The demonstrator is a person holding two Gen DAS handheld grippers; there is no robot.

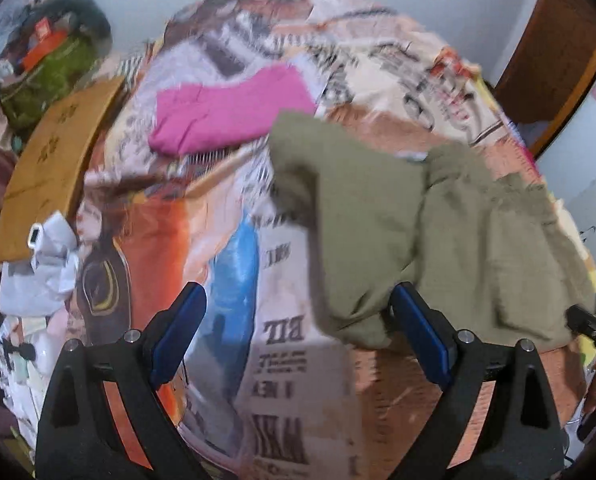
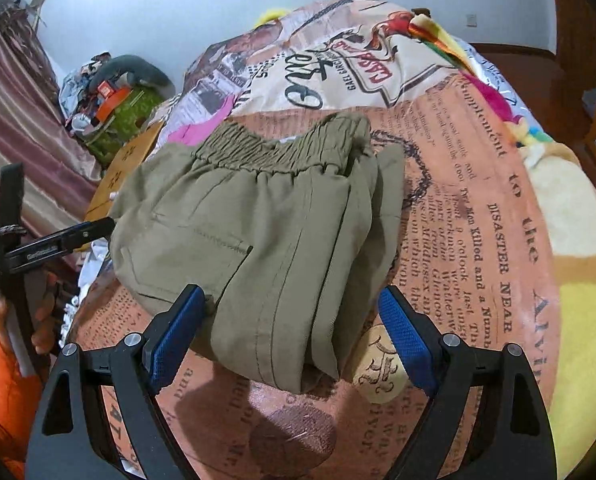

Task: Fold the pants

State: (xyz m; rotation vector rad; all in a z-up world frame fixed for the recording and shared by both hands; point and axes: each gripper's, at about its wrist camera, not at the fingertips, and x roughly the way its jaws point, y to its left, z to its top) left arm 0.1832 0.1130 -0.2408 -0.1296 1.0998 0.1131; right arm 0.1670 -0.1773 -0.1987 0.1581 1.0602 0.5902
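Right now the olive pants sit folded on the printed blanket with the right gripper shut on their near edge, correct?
Not quite. The right gripper is open, its blue pads either side of the olive pants without clamping them, as the right wrist view shows. The pants do sit folded on the printed blanket.

The whole left wrist view is motion-blurred, so the lettering on the printed bedspread [image 1: 281, 280] cannot be read. The olive pants [image 1: 438, 232] hide the sheet beneath them. At the lower left of the right wrist view, the hand [image 2: 37, 320] is cut off by the frame's edge.
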